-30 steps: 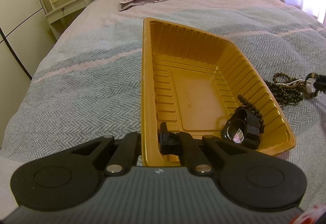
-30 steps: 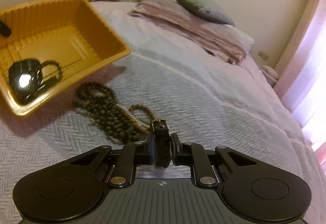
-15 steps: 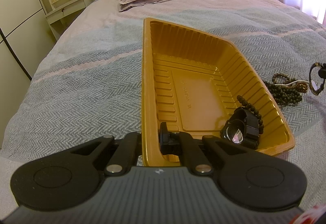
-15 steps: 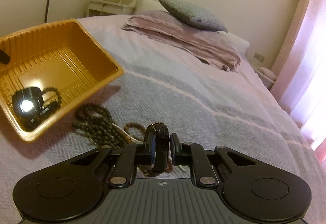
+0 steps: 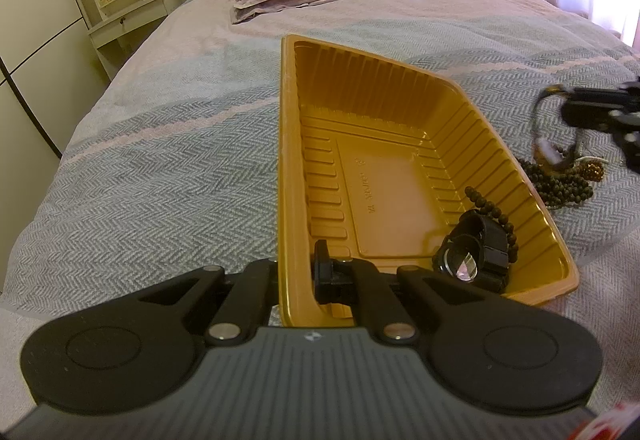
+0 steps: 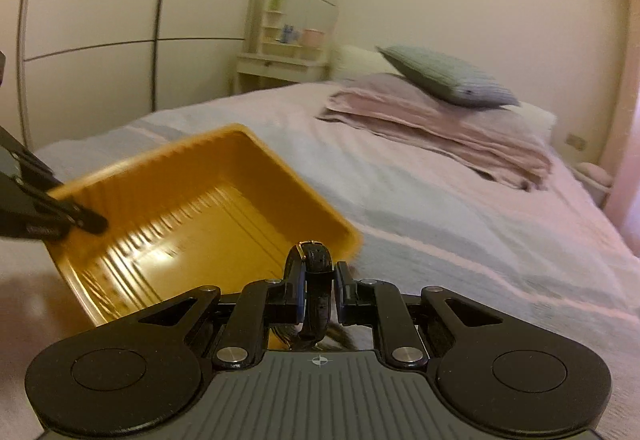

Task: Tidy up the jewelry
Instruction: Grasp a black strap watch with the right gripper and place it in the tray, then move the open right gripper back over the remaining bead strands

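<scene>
Two tongs grip: the left tongs point(image 5: 296, 272) clamp the gold tray's point(image 5: 380, 111) near rim, its length running away, while the right tongs point(image 6: 318, 290) pinch an upright black watch strap point(image 6: 316, 280) beside the tray, above the bed point(image 6: 460, 224) and loose beads point(image 5: 560, 183).

Almost no writing can be read here. The floor of the yellow tray point(image 5: 384, 175) carries a short line of embossed characters, placed a little toward 3 o'clock from its centre, in the left wrist view. The marks run lengthwise along the tray, but they are too faint and too small to make out as letters or numbers. In the right wrist view the same tray point(image 6: 192, 215) is blurred and shows no writing. No label or brand name can be read on anything else.
</scene>
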### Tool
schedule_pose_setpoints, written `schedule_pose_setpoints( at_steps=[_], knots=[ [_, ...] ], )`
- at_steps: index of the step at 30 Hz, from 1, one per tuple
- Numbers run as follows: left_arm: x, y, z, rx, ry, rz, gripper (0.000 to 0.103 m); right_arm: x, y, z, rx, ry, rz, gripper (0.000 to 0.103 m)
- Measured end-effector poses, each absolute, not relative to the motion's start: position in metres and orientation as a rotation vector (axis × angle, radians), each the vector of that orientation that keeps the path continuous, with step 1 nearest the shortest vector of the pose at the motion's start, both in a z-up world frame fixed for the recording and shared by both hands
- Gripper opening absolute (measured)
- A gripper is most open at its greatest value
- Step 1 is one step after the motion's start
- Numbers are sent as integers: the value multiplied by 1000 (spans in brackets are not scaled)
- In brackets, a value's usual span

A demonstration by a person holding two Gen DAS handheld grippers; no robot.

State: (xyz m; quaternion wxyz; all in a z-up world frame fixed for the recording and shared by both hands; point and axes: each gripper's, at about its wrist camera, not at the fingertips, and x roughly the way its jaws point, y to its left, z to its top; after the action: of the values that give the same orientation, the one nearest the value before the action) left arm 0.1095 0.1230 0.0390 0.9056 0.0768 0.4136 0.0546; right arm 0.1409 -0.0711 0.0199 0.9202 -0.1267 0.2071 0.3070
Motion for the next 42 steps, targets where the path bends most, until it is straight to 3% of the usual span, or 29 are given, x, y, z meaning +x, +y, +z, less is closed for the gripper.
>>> schedule_pose_setpoints(
  at_steps=[20, 23, 28, 42],
  knots=[
    [109, 124, 40, 154, 849, 105, 3, 162, -35, -12, -212, 540, 727, 15],
    [109, 124, 39, 154, 849, 106, 3, 159, -46, -9, -193, 520, 696, 20],
    [109, 125, 38, 151, 850, 106, 2, 155, -73, -7, -170, 514, 635, 43],
    [109, 124, 38, 152, 853, 108, 2, 137, -189, -45, -47, 651, 317, 44]
  ],
)
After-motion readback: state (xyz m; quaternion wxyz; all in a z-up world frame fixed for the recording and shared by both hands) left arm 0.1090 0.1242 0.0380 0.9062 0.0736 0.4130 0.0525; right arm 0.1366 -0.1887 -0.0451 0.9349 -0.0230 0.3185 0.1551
